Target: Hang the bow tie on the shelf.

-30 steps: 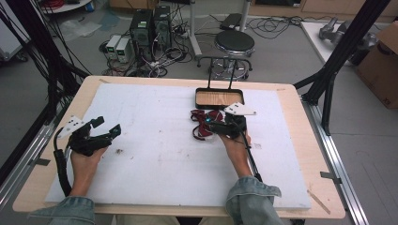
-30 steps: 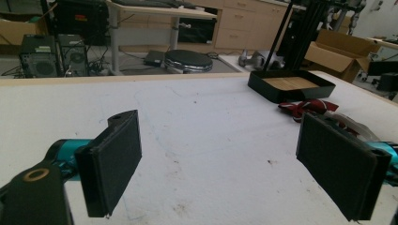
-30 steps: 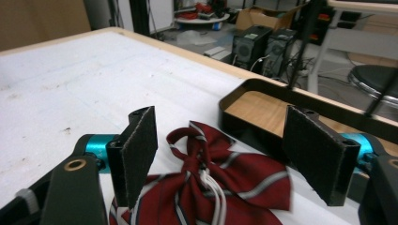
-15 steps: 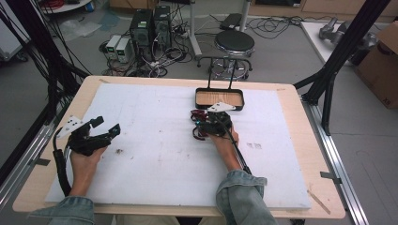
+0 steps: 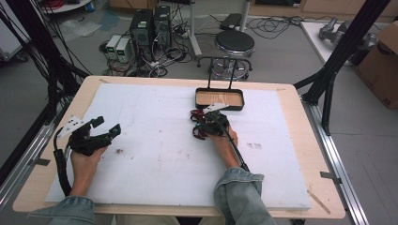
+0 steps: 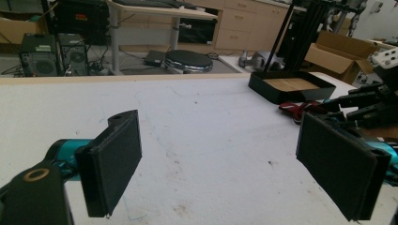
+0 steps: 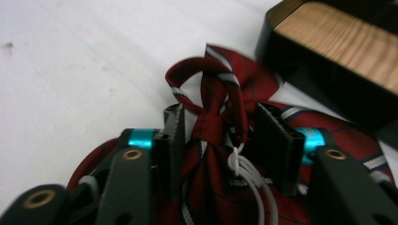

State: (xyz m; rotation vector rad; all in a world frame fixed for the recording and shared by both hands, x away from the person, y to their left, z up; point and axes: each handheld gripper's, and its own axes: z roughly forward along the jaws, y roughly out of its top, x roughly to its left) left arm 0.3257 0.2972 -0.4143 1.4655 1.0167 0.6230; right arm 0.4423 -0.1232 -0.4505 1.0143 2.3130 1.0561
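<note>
A red striped cloth pouch (image 5: 198,132) with a white drawstring (image 7: 244,171) lies on the white mat just in front of a black tray (image 5: 196,99) with a wooden floor. My right gripper (image 5: 206,124) is shut on the pouch's gathered neck (image 7: 211,136), with cloth bunched between both pads. The tray's wall (image 7: 281,51) stands close behind the pouch. My left gripper (image 5: 109,124) rests at the mat's left side, open, with nothing between its jaws (image 6: 225,159). From there the pouch (image 6: 298,108) and tray (image 6: 272,89) lie far to the right.
A white mat (image 5: 155,154) covers most of the wooden table (image 5: 300,136). Black frame posts (image 5: 328,79) stand at the table's right and left sides. Beyond the far edge are a stool (image 5: 233,44) and computer cases (image 5: 150,26) on the floor.
My right gripper has shifted a little to the left with the pouch in it. The left gripper has stayed where it was.
</note>
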